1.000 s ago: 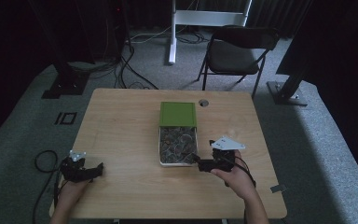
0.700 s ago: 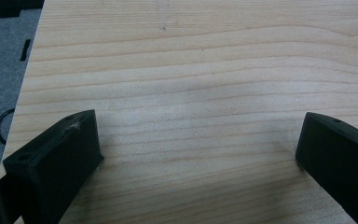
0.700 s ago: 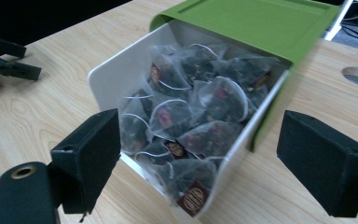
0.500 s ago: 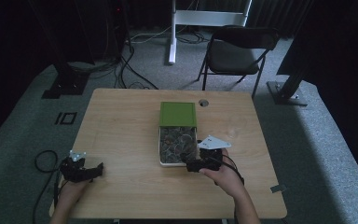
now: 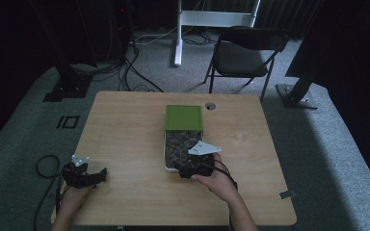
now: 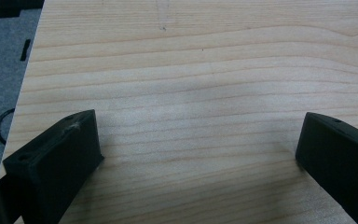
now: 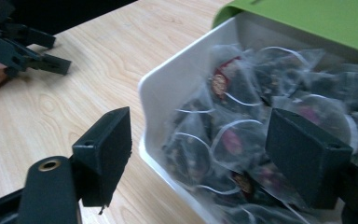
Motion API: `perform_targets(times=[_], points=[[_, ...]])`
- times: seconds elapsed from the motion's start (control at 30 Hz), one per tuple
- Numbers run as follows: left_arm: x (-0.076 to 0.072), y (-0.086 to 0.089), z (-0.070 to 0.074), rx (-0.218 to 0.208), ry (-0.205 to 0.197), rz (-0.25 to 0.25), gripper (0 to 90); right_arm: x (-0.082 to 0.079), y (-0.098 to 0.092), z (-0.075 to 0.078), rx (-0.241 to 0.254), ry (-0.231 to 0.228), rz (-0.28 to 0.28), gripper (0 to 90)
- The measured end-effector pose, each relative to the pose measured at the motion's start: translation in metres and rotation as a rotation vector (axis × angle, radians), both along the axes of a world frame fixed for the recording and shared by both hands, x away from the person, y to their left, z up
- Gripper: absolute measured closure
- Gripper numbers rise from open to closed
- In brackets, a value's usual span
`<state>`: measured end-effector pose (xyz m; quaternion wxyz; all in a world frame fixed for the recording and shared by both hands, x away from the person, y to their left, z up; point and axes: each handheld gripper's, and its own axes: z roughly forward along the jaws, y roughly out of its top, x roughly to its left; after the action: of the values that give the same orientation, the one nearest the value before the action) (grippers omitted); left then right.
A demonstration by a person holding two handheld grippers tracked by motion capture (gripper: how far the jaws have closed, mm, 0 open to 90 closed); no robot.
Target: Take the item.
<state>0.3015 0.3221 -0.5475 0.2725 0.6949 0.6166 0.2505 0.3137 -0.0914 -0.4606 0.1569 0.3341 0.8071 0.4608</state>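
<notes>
Right tool (image 7: 198,154), jaws wide but just narrowing, straddles the box (image 7: 168,93) wall mid-desk; best shift fully over one sachet (image 7: 233,140) before closing. Left tool (image 5: 83,174) rests open, empty.

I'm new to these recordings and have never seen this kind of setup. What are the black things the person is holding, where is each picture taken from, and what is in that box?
No robot here: a person holds a hand-held black claw in each hand. The high view looks down on the light wooden table. The left claw rests near the table's front left corner, open with nothing between its jaws. The right claw is at the near end of the white rectangular box with its green lid slid partly back. The other two pictures come from cameras riding on each claw. The right claw's view shows its jaws, which have just been closing a little, straddling the box's wall over clear mesh tea bags. Nothing is gripped yet.
</notes>
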Motion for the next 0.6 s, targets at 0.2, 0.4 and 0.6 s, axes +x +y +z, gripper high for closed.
perform_targets(times=[0.2,0.4,0.6], points=[[0.000,0.000,0.000,0.000,0.000,0.000,0.3,0.000,0.011,-0.007,-0.005,0.008,0.021,32.4],[0.000,0.000,0.000,0.000,0.000,0.000,0.3,0.004,0.017,-0.020,-0.030,0.027,0.032,51.8],[0.000,0.000,0.000,0.000,0.000,0.000,0.3,0.004,0.020,-0.027,-0.067,0.035,0.028,56.2]])
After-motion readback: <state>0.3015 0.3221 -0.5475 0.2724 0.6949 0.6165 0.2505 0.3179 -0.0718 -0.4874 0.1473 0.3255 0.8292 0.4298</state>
